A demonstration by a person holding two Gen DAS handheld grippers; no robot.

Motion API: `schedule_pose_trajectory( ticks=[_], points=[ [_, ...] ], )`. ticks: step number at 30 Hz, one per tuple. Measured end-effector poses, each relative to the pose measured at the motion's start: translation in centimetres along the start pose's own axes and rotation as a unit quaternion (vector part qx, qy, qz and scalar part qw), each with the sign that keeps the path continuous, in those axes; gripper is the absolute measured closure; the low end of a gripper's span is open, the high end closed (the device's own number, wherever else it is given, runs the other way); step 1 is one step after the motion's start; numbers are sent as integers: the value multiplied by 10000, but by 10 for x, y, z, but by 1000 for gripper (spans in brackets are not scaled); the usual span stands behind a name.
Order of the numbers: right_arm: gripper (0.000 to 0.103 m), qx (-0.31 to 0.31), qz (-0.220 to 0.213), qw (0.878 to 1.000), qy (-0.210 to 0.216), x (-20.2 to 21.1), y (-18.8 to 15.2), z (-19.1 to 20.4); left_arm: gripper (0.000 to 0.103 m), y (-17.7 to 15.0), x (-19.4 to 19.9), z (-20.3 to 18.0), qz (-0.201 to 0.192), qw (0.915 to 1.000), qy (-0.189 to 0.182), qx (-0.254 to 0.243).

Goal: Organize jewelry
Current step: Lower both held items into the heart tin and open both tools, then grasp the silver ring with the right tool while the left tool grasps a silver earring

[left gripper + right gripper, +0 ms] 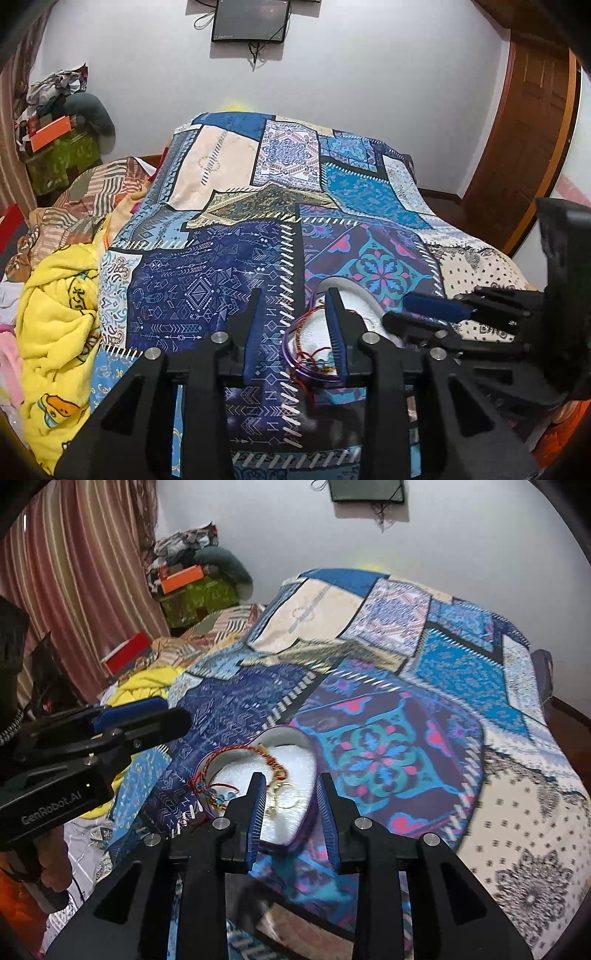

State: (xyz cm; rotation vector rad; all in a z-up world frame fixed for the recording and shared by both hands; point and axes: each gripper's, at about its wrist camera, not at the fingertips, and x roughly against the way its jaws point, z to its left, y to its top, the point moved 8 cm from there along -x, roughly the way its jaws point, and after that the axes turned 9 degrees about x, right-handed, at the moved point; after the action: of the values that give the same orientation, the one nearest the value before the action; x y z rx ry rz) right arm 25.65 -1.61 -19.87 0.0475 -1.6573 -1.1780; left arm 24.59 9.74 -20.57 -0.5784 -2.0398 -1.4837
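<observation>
A purple heart-shaped box [308, 814] with a white lining [291, 764] lies open on the patchwork bedspread [369, 701]. In it lie a red cord bracelet [236, 751] with blue beads and gold rings [290, 797]. My right gripper [290, 786] is open and empty, its jaws just above the box's near part. My left gripper [295, 306] is open and empty at the box's left rim [291, 332]. Part of the red cord [308, 314] hangs over that rim. The right gripper also shows in the left wrist view [421, 314], and the left gripper in the right wrist view [159, 712].
Yellow blanket [55, 314] and striped bedding [88, 195] are heaped on the bed's left side. A cluttered stand with an orange box [50, 133] is in the far left corner. A wooden door [517, 140] is at the right, a screen [251, 18] on the wall.
</observation>
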Motion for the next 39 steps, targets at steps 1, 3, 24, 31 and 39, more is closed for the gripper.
schedule_pose_trajectory(
  ticks=[1,3,24,31,39],
  points=[
    [77,-33,-33,10000,-53,6,0,-4,68,0,3,-3,-13,10000,-4,-15],
    [77,-111,-92,9998,-165,17,-1,-16,67,1,7,-8,-19,10000,-31,-52],
    [75,-784,384,9948,-533,50,-78,-98,66,-78,-33,-113,1142,9895,-731,-502],
    [73,-512,603,9968,-78,25,-87,-78,66,-92,-51,-116,1430,9855,-786,-470],
    [73,-361,895,9951,218,-8,-90,-75,74,-92,-65,-106,1505,9852,-717,-393]
  ],
)
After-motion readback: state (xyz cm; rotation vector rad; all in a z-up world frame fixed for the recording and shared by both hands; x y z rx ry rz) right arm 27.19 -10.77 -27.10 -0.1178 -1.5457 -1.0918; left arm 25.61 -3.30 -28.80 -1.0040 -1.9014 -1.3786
